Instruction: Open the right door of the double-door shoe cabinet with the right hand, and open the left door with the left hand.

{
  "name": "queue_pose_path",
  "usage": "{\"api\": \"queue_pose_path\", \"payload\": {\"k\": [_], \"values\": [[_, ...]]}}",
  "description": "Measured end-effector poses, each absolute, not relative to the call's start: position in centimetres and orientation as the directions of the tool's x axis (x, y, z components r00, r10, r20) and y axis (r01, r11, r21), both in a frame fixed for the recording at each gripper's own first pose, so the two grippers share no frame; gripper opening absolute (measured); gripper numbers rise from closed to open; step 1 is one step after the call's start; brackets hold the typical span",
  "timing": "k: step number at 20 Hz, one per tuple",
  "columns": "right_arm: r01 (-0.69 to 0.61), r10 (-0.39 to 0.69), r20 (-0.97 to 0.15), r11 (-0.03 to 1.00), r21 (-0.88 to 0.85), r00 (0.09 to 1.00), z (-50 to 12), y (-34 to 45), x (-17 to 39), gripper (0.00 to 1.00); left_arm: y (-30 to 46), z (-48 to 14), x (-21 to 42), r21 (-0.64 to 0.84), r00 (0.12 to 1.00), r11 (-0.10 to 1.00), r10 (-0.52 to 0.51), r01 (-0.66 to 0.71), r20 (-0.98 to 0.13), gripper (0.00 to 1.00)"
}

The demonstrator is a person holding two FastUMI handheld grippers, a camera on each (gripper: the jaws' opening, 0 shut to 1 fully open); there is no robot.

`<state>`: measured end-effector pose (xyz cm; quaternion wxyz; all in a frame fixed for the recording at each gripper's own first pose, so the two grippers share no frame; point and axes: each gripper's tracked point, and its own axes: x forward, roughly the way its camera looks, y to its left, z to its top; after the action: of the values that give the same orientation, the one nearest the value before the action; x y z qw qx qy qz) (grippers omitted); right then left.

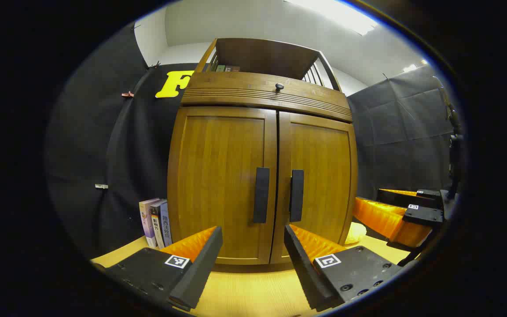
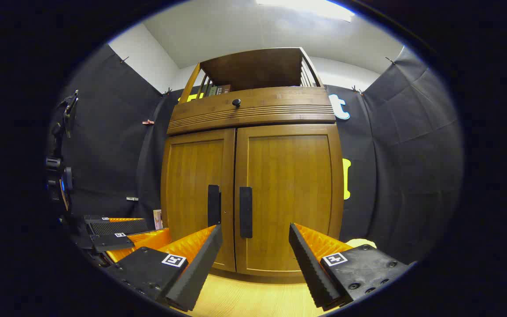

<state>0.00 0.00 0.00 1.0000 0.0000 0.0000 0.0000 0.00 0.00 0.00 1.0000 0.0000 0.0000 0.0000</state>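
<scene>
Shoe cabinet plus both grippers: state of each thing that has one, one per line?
Left door: closed, handle untouched.
Right door: closed, handle untouched.
Drawer above the doors: closed.
Left gripper: open, short of the doors, holding nothing.
Right gripper: open, short of the doors, holding nothing.
Books left of the cabinet: upright.

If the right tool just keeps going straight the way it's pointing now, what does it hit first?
Most likely the right door of the closed cabinet, on its flat panel to the right of the handle. The open right tool has nothing between it and the door, though depth is hard to judge.
</scene>
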Motion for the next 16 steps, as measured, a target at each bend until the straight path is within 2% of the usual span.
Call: {"api": "queue_pose_path", "payload": {"k": [9,10,16], "values": [[0.000,-0.001,0.033,1.000,0.028,0.999,0.6,0.3,0.3,0.95,-0.2,0.6,0.3,0.020,1.000,1.000,0.004,-0.005,0.023,0.86],[0.000,-0.001,0.032,1.000,0.030,0.999,0.6,0.2,0.3,0.97,-0.3,0.7,0.4,0.020,1.000,1.000,0.001,-0.001,0.026,0.86],[0.023,-0.024,0.048,1.000,0.021,0.999,1.0,0.1,0.1,0.95,-0.4,1.7,0.5,0.020,0.999,1.000,-0.003,0.002,0.046,0.88]]}}
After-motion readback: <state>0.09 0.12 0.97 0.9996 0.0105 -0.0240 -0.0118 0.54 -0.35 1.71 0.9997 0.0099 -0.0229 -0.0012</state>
